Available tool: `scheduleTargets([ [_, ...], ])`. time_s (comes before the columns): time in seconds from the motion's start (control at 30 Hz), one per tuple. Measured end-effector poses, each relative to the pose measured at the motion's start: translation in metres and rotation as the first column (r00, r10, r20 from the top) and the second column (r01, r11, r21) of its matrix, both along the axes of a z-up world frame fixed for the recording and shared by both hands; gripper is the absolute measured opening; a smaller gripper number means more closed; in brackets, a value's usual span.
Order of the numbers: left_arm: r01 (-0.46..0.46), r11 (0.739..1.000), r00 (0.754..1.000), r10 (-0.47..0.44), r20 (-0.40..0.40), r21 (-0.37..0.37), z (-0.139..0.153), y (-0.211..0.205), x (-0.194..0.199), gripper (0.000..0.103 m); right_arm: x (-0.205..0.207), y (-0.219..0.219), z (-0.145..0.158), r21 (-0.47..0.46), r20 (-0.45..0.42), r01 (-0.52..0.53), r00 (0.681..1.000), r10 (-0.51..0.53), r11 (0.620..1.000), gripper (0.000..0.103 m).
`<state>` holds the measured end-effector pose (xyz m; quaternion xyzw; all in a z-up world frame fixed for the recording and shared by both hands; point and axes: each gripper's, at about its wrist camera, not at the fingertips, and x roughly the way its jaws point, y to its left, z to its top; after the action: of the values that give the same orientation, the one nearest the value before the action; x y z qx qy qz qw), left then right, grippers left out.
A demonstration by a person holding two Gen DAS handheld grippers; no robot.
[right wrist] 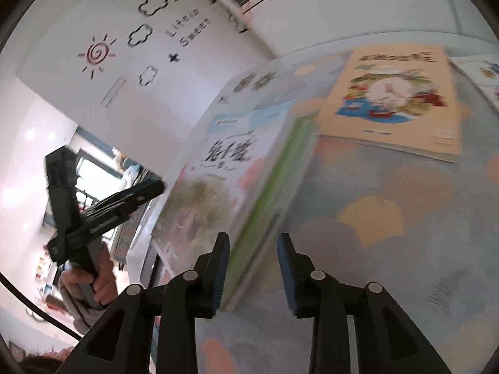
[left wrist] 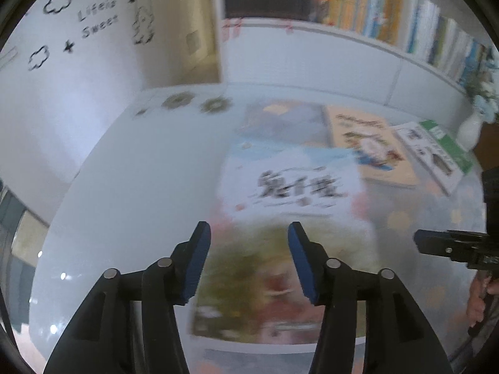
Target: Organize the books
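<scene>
A picture book with a white cover and black characters [left wrist: 290, 193] tops a small stack [right wrist: 224, 168] whose green edges [right wrist: 274, 187] face my right side. My left gripper [left wrist: 249, 249] hovers just above the cover's near part, jaws open with nothing pinched. My right gripper [right wrist: 254, 268] is open at the stack's near corner; the corner sits by its left finger [right wrist: 220, 268], with a gap on the right. An orange book [left wrist: 371, 149] [right wrist: 389, 99] and a white and green one [left wrist: 433, 152] lie flat behind. Each view shows the other gripper [left wrist: 419, 240] [right wrist: 152, 188].
A white shelf unit full of upright books [left wrist: 374, 6] runs along the back. A white vase with flowers [left wrist: 471, 131] stands at the right. The table carries a pastel patterned cloth [right wrist: 374, 218]. A wall with cloud decals [left wrist: 93, 15] is on the left. A hand [right wrist: 93, 280] holds the left gripper.
</scene>
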<state>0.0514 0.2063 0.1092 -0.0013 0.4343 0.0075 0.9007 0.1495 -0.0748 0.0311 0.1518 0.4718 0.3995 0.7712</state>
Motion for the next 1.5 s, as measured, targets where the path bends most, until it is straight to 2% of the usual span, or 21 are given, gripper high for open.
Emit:
scheduleTargets([
  [0.1,0.059,0.998,0.998,-0.059,0.019,-0.014,0.006,-0.032,0.006,0.05,-0.001,-0.029,0.0,-0.009,-0.001,0.056,0.998,-0.056,0.998,0.037],
  [0.3,0.138,0.987,0.99,-0.138,0.002,-0.083,-0.002,-0.097,0.024,0.05,-0.007,-0.094,0.0,-0.002,-0.001,0.163,0.987,-0.163,0.987,0.039],
  [0.37,0.159,0.981,0.987,-0.16,-0.002,-0.108,-0.006,-0.119,0.028,0.05,-0.007,-0.11,-0.001,0.003,-0.005,0.189,0.982,-0.189,0.982,0.042],
  [0.43,0.179,0.976,0.983,-0.182,-0.008,-0.127,-0.009,-0.138,0.027,0.05,-0.008,-0.129,-0.003,0.006,-0.009,0.22,0.975,-0.22,0.975,0.048],
  [0.63,0.263,0.952,0.961,-0.272,-0.039,-0.158,-0.026,-0.189,0.022,0.05,-0.01,-0.174,-0.02,-0.016,-0.014,0.306,0.952,-0.306,0.952,0.049],
  [0.73,0.294,0.943,0.95,-0.307,-0.06,-0.157,-0.039,-0.205,0.018,0.05,-0.01,-0.188,-0.028,0.011,-0.018,0.325,0.946,-0.324,0.946,0.049],
  [0.83,0.323,0.932,0.937,-0.339,-0.084,-0.162,-0.054,-0.218,0.014,0.05,-0.009,-0.194,-0.032,0.047,-0.018,0.314,0.949,-0.314,0.948,0.049],
  [0.93,0.329,0.928,0.929,-0.351,-0.116,-0.174,-0.068,-0.219,0.014,0.05,-0.014,-0.192,-0.035,0.057,0.034,0.298,0.953,-0.301,0.953,0.049],
  [1.03,0.303,0.935,0.933,-0.33,-0.141,-0.183,-0.08,-0.215,0.016,0.05,-0.018,-0.185,-0.033,0.035,0.084,0.291,0.952,-0.293,0.956,0.051],
  [1.2,0.262,0.946,0.954,-0.284,-0.097,-0.19,-0.081,-0.206,0.005,0.05,-0.019,-0.181,-0.034,0.021,0.109,0.283,0.953,-0.284,0.959,0.055],
  [1.27,0.257,0.954,0.959,-0.271,-0.08,-0.153,-0.082,-0.206,-0.002,0.05,-0.019,-0.182,-0.035,0.03,0.104,0.283,0.953,-0.285,0.959,0.055],
  [1.33,0.266,0.961,0.959,-0.272,-0.079,-0.076,-0.083,-0.21,-0.01,0.05,-0.019,-0.182,-0.035,0.037,0.101,0.283,0.953,-0.286,0.958,0.055],
  [1.37,0.267,0.962,0.959,-0.271,-0.078,-0.059,-0.083,-0.209,-0.012,0.053,-0.019,-0.183,-0.036,0.037,0.102,0.284,0.953,-0.286,0.958,0.055],
  [1.4,0.267,0.962,0.96,-0.27,-0.076,-0.053,-0.084,-0.208,-0.014,0.064,-0.02,-0.182,-0.035,0.035,0.103,0.284,0.952,-0.286,0.958,0.055],
  [1.43,0.266,0.962,0.96,-0.27,-0.076,-0.062,-0.086,-0.207,-0.015,0.07,-0.02,-0.182,-0.035,0.034,0.105,0.284,0.952,-0.286,0.958,0.055],
  [1.5,0.268,0.962,0.96,-0.272,-0.065,-0.057,-0.088,-0.207,-0.016,0.074,-0.02,-0.181,-0.035,0.033,0.108,0.284,0.952,-0.286,0.958,0.055],
])
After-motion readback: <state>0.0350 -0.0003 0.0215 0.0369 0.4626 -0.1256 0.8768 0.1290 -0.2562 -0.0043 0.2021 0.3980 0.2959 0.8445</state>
